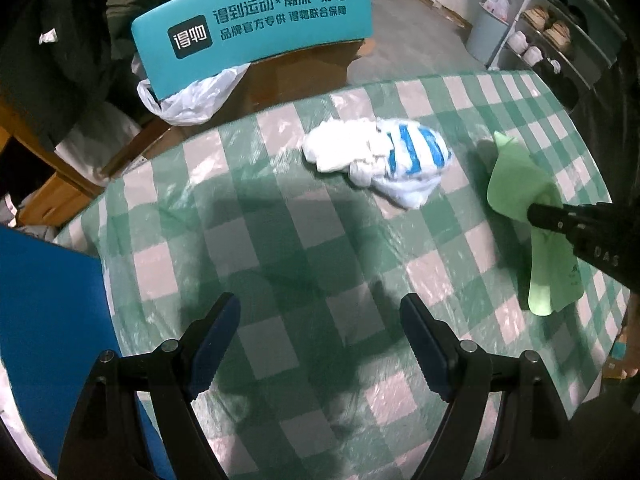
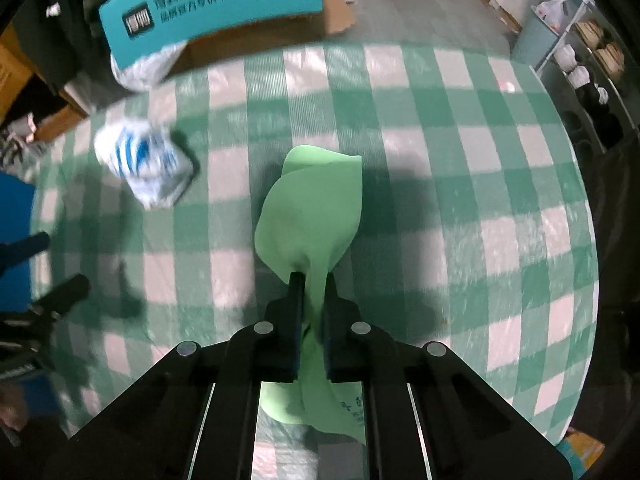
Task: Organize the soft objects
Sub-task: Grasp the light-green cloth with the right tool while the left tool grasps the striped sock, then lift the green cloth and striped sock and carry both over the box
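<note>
In the left wrist view a blue panel (image 1: 44,312) fills the lower left of the frame, and a teal printed box (image 1: 256,28) with a white plastic bag (image 1: 188,100) under it stands in the upper left, beyond the tabletop (image 1: 280,240) with its green and white check cover. At the bottom centre the left gripper (image 1: 320,316) hangs over bare cloth with its jaws spread wide and nothing between them. Above centre lies a crumpled white and blue striped plastic bag (image 1: 380,160), resting on the tabletop. Right of it, apart from it, the light green bag (image 1: 516,184) is pinched by the right gripper (image 1: 538,214), which enters from the right edge. In the right wrist view the right gripper (image 2: 312,280) sits at bottom centre, its jaws closed tight on the light green bag (image 2: 312,208), whose loose upper part billows toward the frame's middle
</note>
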The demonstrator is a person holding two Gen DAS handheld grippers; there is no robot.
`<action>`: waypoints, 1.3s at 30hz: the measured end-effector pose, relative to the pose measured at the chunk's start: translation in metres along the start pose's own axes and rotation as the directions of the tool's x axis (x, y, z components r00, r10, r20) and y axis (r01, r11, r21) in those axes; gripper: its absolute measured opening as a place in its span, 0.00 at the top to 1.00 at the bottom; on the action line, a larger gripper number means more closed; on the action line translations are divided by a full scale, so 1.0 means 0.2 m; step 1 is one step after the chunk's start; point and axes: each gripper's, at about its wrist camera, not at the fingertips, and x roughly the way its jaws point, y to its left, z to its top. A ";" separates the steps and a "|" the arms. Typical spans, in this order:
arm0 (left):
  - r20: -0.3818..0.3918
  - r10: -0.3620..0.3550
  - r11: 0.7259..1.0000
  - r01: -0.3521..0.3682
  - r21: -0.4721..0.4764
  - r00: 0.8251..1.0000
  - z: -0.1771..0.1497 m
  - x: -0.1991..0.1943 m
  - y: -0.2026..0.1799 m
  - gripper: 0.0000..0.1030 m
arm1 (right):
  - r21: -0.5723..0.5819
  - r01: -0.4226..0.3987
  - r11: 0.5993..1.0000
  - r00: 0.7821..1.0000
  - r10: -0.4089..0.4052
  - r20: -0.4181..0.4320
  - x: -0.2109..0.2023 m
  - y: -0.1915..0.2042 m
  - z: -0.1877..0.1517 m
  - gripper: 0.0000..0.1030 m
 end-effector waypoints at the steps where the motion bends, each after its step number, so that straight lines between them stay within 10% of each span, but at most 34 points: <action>1: 0.002 -0.005 1.000 0.005 -0.005 1.000 0.01 0.00 0.00 0.18 | 0.000 -0.007 1.000 1.000 0.007 0.008 -0.01 -0.01 0.02 0.93; 34: 0.028 -0.037 0.998 0.039 -0.042 0.999 0.45 0.21 -0.20 0.08 | -0.013 -0.014 1.000 0.998 0.015 0.053 -0.07 -0.02 0.18 0.93; 39: 0.030 -0.032 0.999 0.033 -0.035 0.999 0.46 0.23 -0.20 0.37 | -0.011 -0.019 1.000 0.999 0.020 0.051 -0.07 -0.02 0.18 0.93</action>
